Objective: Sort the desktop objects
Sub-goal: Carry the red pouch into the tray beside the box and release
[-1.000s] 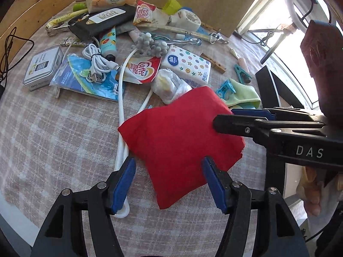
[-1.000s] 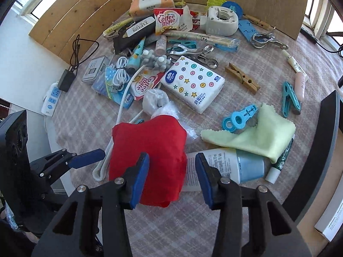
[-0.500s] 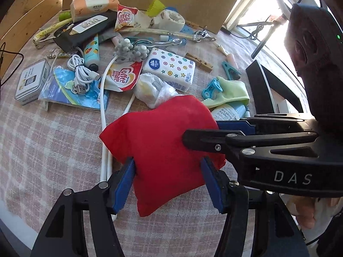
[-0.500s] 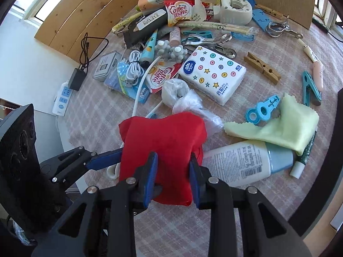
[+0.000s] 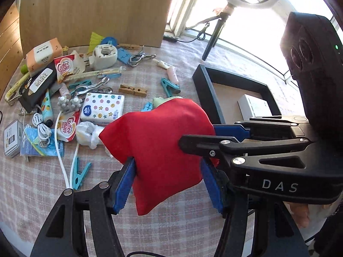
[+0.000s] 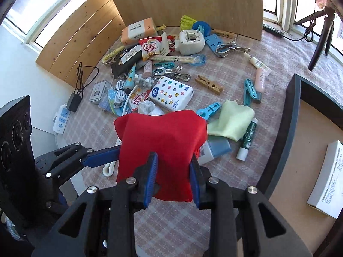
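Observation:
A red cloth bag (image 5: pixel 158 141) hangs above the checked tablecloth, held from two sides. My left gripper (image 5: pixel 167 184) is shut on its lower part, blue pads pressing both sides. My right gripper (image 6: pixel 173 177) is shut on the near edge of the same red bag (image 6: pixel 163 141); in the left wrist view it reaches in from the right (image 5: pixel 214 137). The desk's loose items lie in a pile behind the bag.
A black tray (image 6: pixel 293 115) with a white box (image 6: pixel 328 180) sits at the right. On the table lie a dotted tissue pack (image 6: pixel 171 93), yellow-green cloth (image 6: pixel 231 122), blue-capped tube (image 6: pixel 214 150), green stick (image 6: pixel 246 141), clothespins, cables and packets. A tripod (image 5: pixel 214 34) stands far right.
Both grippers have closed on the red bag and lifted it off the table, carrying it right toward the black tray. The tube it covered now shows.

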`<action>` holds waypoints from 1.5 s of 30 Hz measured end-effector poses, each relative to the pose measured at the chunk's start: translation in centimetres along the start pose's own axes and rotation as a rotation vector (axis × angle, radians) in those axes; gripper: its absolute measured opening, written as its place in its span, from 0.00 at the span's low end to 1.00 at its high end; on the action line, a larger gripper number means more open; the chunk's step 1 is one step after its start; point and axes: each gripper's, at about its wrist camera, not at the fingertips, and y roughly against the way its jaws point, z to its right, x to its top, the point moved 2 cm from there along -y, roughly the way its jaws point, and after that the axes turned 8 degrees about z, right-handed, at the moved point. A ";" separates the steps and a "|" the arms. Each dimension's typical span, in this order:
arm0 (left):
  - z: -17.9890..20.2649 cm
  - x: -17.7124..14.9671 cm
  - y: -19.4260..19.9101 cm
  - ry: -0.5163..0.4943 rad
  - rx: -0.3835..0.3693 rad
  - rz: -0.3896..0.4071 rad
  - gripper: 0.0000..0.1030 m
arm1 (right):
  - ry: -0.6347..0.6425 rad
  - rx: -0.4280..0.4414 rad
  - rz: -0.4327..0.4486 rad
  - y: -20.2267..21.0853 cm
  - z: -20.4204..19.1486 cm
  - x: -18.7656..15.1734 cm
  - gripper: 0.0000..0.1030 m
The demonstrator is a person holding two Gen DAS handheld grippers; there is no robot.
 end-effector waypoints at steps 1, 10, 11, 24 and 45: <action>1.3 0.3 -0.3 -0.024 -0.017 -0.003 0.56 | -0.020 -0.012 0.011 0.8 1.0 -0.2 0.28; 13.0 0.6 -3.7 -0.245 -0.154 -0.055 0.56 | -0.229 -0.165 0.108 8.7 10.4 -4.9 0.28; 14.0 0.4 -4.0 -0.264 -0.168 -0.065 0.56 | -0.251 -0.180 0.114 9.4 11.3 -5.6 0.28; 21.4 -2.4 -6.3 -0.435 -0.260 -0.157 0.56 | -0.459 -0.302 0.159 13.8 17.0 -12.8 0.28; 7.7 0.8 -3.9 -0.313 -0.038 -0.086 0.56 | -0.298 -0.320 0.184 10.4 11.5 -7.2 0.30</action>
